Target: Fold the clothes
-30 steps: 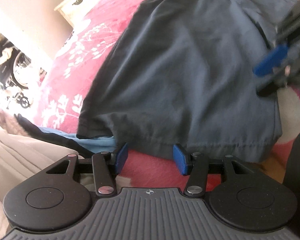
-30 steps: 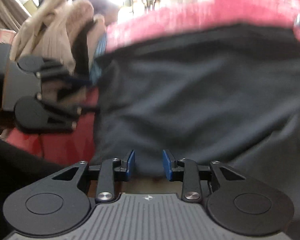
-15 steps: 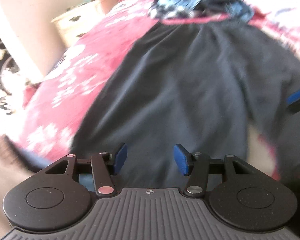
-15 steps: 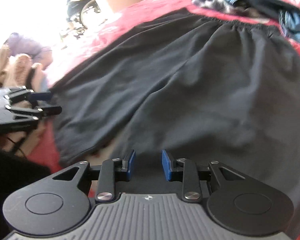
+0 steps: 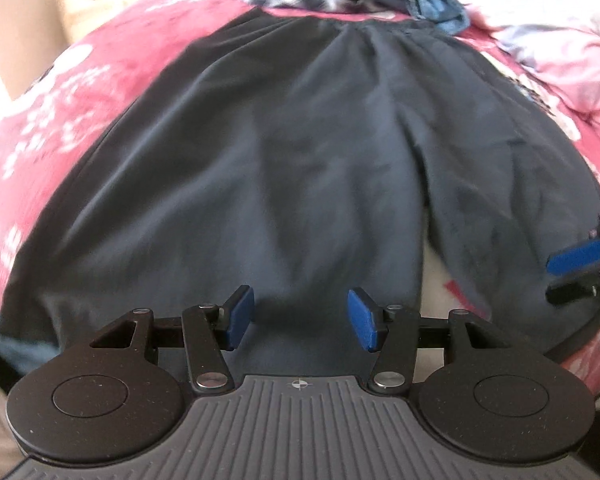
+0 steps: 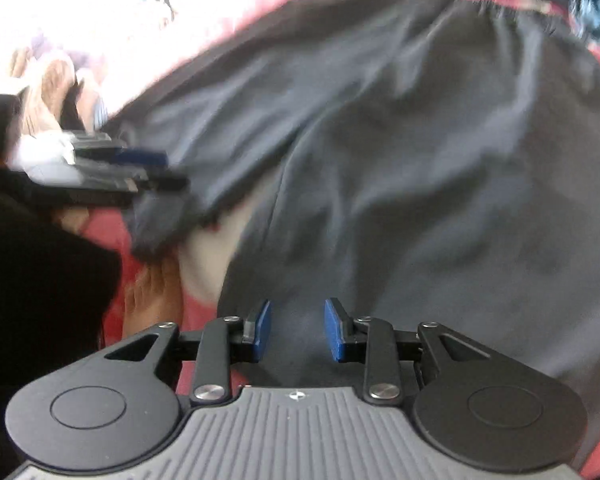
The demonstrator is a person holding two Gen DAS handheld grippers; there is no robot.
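Left wrist view: left gripper gapes over the shorts, right gripper too, both empty — a shallow pinch could catch one layer, skewing the fold.

Daylight flooded in from beyond the right gripper's upper left, blowing that corner out to white glare. The dark shorts ahead of the left gripper looked soft but readable; the right view smeared with motion blur. Fisheye bending curved the pink floral blanket at both frames' edges.
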